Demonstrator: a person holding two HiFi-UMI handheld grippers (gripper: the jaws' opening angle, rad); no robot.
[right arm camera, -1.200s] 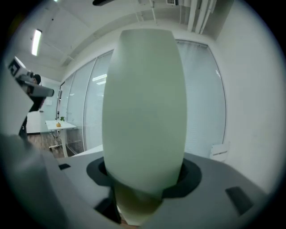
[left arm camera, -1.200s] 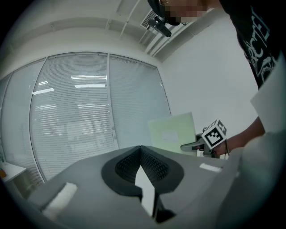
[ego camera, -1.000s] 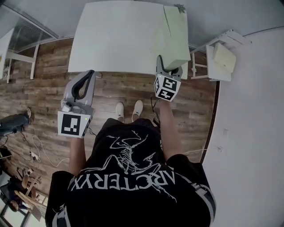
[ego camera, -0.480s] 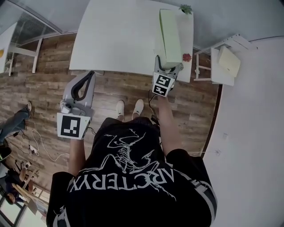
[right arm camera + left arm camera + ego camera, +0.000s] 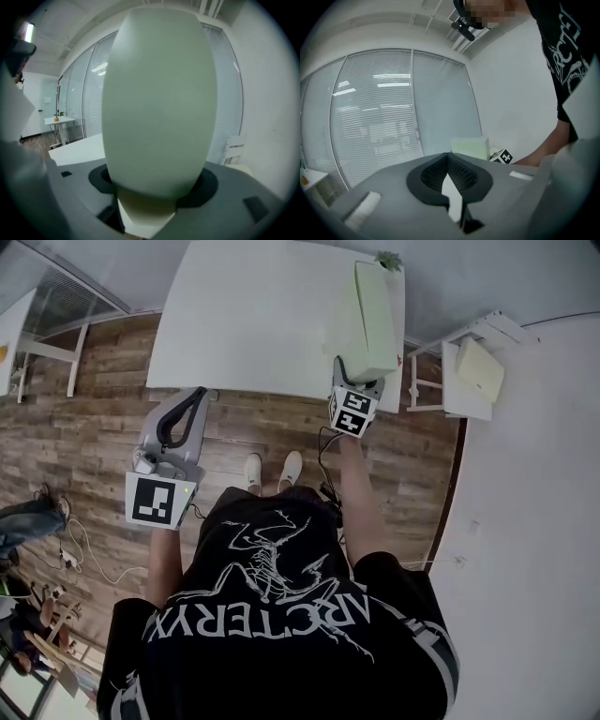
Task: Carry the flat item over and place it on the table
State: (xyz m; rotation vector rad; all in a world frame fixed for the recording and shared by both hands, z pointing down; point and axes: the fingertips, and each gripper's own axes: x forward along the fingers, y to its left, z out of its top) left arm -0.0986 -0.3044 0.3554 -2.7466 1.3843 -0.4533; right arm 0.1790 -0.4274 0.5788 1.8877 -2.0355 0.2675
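Head view shows the white rectangular desk (image 5: 253, 324) filling the top, with the pale green flat slab (image 5: 367, 324) standing tilted on its long edge over the desk's right end. A second ago it lay broader and flatter across that corner. My right claw (image 5: 360, 379) sits at the slab's near end, by the desk edge. Its jaws are opening with the slab between them, pads seemingly touching it, so I judge the set-down is beginning. My left claw (image 5: 190, 397) is closed and empty over the wooden floor (image 5: 103, 409).

Pale green flat item (image 5: 367, 324), thick, tilted up on edge, over right side of white table (image 5: 253, 324)
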